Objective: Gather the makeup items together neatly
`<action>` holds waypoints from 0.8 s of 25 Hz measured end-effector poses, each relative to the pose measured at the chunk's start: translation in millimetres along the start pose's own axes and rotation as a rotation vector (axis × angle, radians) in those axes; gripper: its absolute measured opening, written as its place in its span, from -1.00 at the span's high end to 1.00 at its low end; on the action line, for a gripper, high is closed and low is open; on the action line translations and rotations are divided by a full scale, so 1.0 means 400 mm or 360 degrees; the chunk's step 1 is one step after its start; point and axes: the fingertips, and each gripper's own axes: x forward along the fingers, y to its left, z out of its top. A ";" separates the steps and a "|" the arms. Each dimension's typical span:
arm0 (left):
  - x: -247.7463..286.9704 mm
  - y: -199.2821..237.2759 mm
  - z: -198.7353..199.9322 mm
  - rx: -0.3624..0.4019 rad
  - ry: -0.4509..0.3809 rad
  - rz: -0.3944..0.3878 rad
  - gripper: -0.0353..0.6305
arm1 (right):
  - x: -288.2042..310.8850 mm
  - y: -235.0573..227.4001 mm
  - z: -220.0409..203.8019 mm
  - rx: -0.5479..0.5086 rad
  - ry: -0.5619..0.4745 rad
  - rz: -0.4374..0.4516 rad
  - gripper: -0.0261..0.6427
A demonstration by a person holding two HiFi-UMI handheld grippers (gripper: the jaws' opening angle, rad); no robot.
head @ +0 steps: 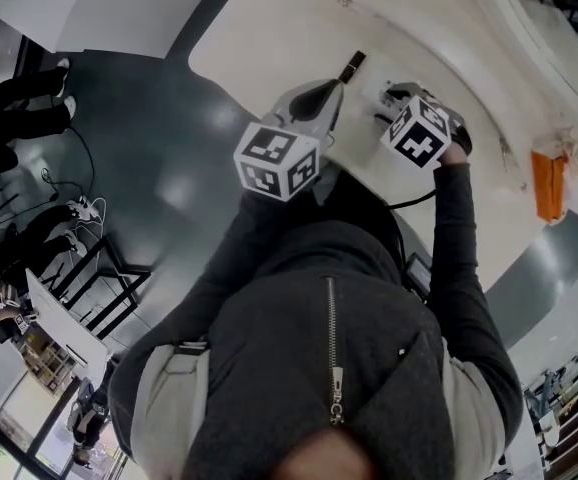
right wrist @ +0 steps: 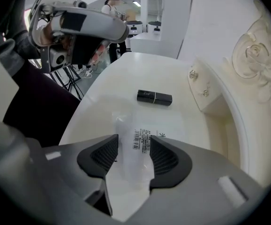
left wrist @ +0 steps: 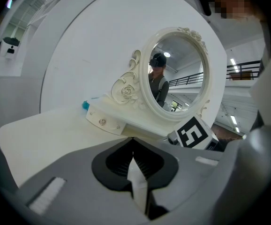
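Observation:
A clear plastic packet point(right wrist: 134, 146) with a barcode label lies flat on the white vanity table point(right wrist: 126, 74). My right gripper point(right wrist: 133, 153) points steeply down over it, open, one pad on each side of the packet and neither pressing it. A black lipstick tube point(right wrist: 154, 97) lies just beyond the packet; in the head view the tube point(head: 352, 67) sits past the tip of my left gripper point(head: 329, 93). The left gripper point(left wrist: 134, 156) is shut and holds nothing, hovering level beside the right gripper's marker cube point(left wrist: 194, 132).
An ornate white oval mirror point(left wrist: 175, 74) stands on a raised drawer unit point(right wrist: 203, 95) along the table's back. A small blue item point(left wrist: 85, 105) sits by the unit's far end. An orange object point(head: 547, 183) lies to the right. The table edge point(head: 204, 63) drops to dark floor.

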 end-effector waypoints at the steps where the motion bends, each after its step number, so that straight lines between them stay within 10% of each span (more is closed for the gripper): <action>1: 0.002 0.001 0.000 -0.0002 0.0001 0.0002 0.87 | 0.006 -0.003 -0.006 -0.0002 0.0009 -0.0015 0.28; 20: 0.009 0.001 0.004 -0.0005 0.0008 -0.0028 0.87 | 0.013 -0.009 0.006 0.0169 -0.0031 -0.0054 0.43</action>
